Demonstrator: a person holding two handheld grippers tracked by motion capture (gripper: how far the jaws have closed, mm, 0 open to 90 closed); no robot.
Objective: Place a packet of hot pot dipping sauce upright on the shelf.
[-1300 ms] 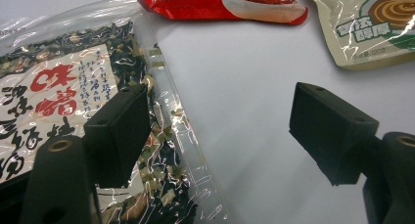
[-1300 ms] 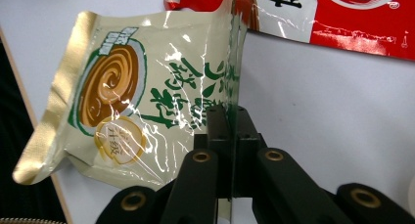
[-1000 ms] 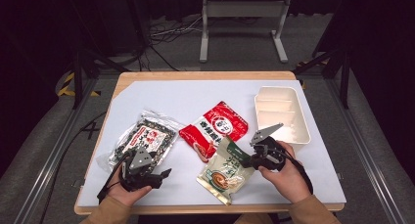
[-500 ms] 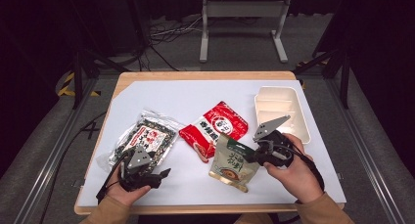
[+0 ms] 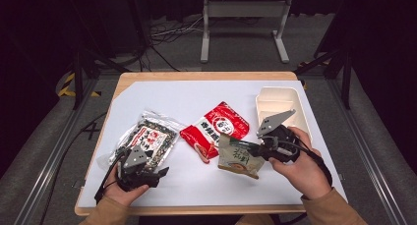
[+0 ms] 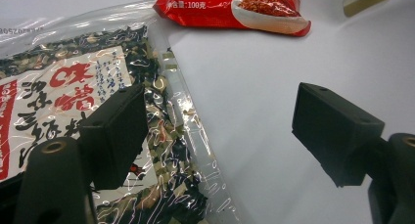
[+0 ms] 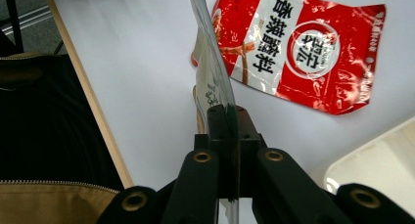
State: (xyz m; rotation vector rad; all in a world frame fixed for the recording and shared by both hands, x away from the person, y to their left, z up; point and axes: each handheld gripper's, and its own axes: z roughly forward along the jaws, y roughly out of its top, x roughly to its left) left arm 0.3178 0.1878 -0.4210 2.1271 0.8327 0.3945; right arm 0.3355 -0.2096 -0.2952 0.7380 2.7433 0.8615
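Green pouch [image 5: 240, 157] edge hidden inside right tongs [image 5: 260, 149].

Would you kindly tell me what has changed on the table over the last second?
The right gripper, shut on the green-and-white food pouch, has lifted it off the white mat toward the cream plastic tray. The left gripper, red snack packet and clear seaweed bag stayed put.

Clamped in the right hand-held gripper [image 5: 263, 149], the green pouch [image 5: 239, 158] is thin, glossy film. Just beyond it the red packet [image 5: 216, 129] is shiny, crinkled plastic. Under the left hand-held gripper [image 6: 220, 131], the seaweed bag [image 6: 73, 111] is clear, wrinkled, glinting plastic. Both have matt black jaws. The tabletop [image 5: 196, 99] carries a smooth matt white sheet over a pale wood edge. Beside the right hand-held gripper, the tray [image 5: 275, 99] looks like matt cream plastic.
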